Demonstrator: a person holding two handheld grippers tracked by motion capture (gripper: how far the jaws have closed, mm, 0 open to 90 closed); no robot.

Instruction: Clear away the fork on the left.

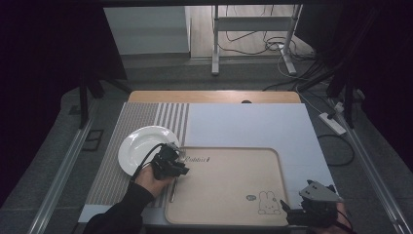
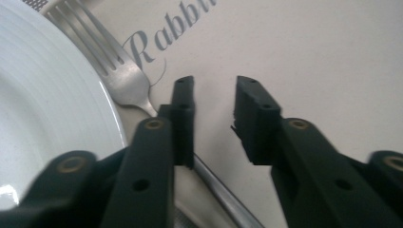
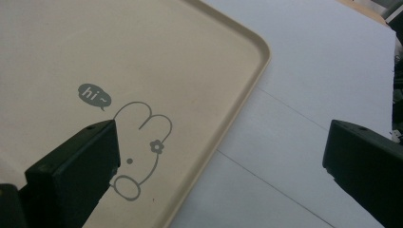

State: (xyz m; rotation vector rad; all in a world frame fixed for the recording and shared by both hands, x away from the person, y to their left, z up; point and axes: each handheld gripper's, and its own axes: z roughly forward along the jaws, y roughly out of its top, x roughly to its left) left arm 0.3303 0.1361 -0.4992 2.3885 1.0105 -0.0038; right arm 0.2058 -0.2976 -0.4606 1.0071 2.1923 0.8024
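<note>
A white plate lies on the striped mat, left of a beige tray printed with "Rabbit" and a small rabbit drawing. A metal fork rests on the tray's left edge beside the plate, and its handle runs toward me. My left gripper hovers low over the fork. The left gripper is open by a narrow gap with nothing between the jaws, and the fork's handle passes under its left jaw. My right gripper is at the tray's near right corner. The right gripper is wide open and empty.
A striped placemat covers the table's left part and a white mat the rest. The wooden table edge shows at the back. Beyond stand metal stand legs and loose cables. A power strip lies on the floor at the right.
</note>
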